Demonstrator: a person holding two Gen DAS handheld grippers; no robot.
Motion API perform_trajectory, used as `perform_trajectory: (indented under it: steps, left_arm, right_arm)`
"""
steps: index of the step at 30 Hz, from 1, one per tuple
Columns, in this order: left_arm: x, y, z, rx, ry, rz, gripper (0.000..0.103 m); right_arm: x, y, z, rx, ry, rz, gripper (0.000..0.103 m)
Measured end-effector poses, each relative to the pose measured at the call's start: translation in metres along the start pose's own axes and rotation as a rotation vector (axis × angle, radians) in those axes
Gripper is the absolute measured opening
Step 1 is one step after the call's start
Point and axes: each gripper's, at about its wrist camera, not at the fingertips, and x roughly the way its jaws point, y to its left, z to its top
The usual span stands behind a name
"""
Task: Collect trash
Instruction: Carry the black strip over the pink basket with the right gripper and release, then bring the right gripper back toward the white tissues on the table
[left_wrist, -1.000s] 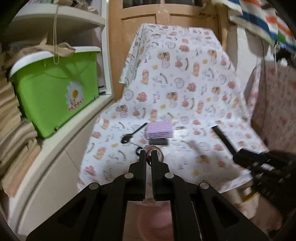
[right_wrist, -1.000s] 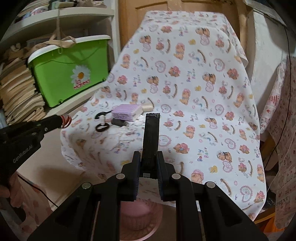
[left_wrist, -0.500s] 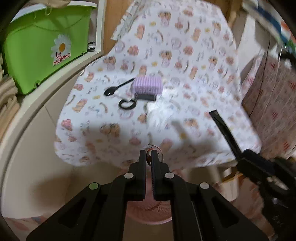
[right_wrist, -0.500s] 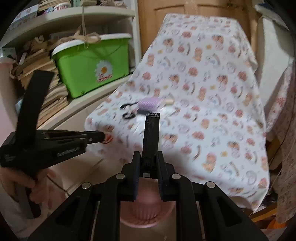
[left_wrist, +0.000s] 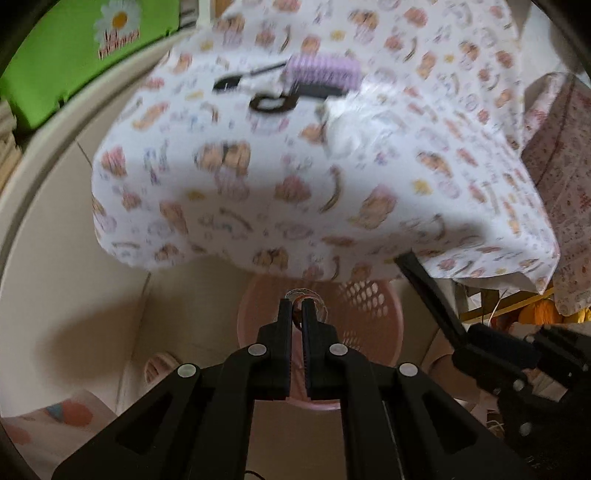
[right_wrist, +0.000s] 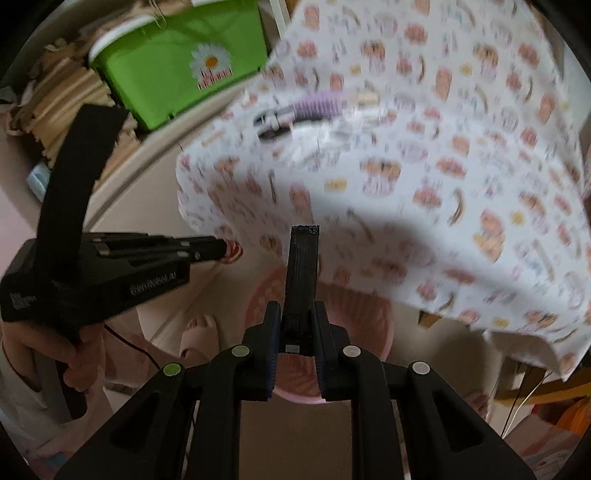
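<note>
My left gripper (left_wrist: 298, 306) is shut on a small round red-and-white wrapper (left_wrist: 308, 297) and holds it above the pink plastic basket (left_wrist: 373, 325) on the floor. The left gripper (right_wrist: 225, 251) with the wrapper (right_wrist: 233, 252) also shows in the right wrist view. My right gripper (right_wrist: 297, 314) is shut on a long flat black strip (right_wrist: 303, 269), upright over the same pink basket (right_wrist: 365, 317). The strip (left_wrist: 428, 291) also shows in the left wrist view. On the patterned tablecloth (left_wrist: 332, 177) lie a purple ridged block (left_wrist: 321, 70), a black spoon (left_wrist: 236, 79), a black ring (left_wrist: 271, 103) and a crumpled clear plastic bag (left_wrist: 347, 125).
A green lidded box with a daisy (right_wrist: 184, 62) stands on a white shelf at the left beside stacked paper (right_wrist: 62, 96). The person's bare foot (right_wrist: 199, 332) is next to the basket. A second patterned cloth (left_wrist: 561, 155) hangs at the right.
Both grippers have dropped from table height and tilted down, off the table's front edge, to over the pink basket. Each still holds its item.
</note>
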Motion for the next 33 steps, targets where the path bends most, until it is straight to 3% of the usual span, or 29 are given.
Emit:
perform_trajectory:
  steps: [8, 12, 17, 18, 20, 22, 25, 28, 30, 33]
  left_arm:
    - [0.063, 0.011, -0.008, -0.066, 0.220, -0.022, 0.005]
    - [0.077, 0.006, -0.011, -0.036, 0.259, 0.004, 0.006]
    - [0.095, 0.007, -0.018, -0.059, 0.321, -0.023, 0.006]
    - [0.098, 0.007, -0.019, -0.056, 0.324, -0.036, 0.008]
    - [0.100, 0.006, -0.020, -0.060, 0.334, -0.065, 0.030]
    - [0.096, 0.008, -0.020, -0.069, 0.324, -0.055, 0.038]
    - [0.087, 0.010, -0.014, -0.063, 0.277, -0.022, 0.039]
    - [0.066, 0.012, -0.004, -0.064, 0.179, 0.013, 0.050]
    - [0.047, 0.014, 0.003, -0.070, 0.095, 0.031, 0.056]
    - [0.017, 0.016, 0.012, -0.065, -0.016, 0.054, 0.061]
  right_arm:
    - [0.065, -0.019, -0.015, 0.079, 0.209, 0.019, 0.018]
    - [0.099, -0.027, -0.025, 0.098, 0.305, 0.007, 0.018]
    - [0.127, -0.035, -0.038, 0.134, 0.375, 0.001, 0.018]
    - [0.132, -0.036, -0.039, 0.133, 0.385, -0.008, 0.019]
    - [0.141, -0.036, -0.042, 0.126, 0.393, -0.026, 0.019]
    - [0.145, -0.036, -0.044, 0.118, 0.397, -0.051, 0.020]
    - [0.143, -0.038, -0.041, 0.127, 0.391, -0.084, 0.024]
    - [0.127, -0.045, -0.031, 0.156, 0.340, -0.061, 0.043]
    - [0.110, -0.045, -0.021, 0.149, 0.271, -0.093, 0.060]
    - [0.083, -0.040, -0.009, 0.121, 0.172, -0.136, 0.069]
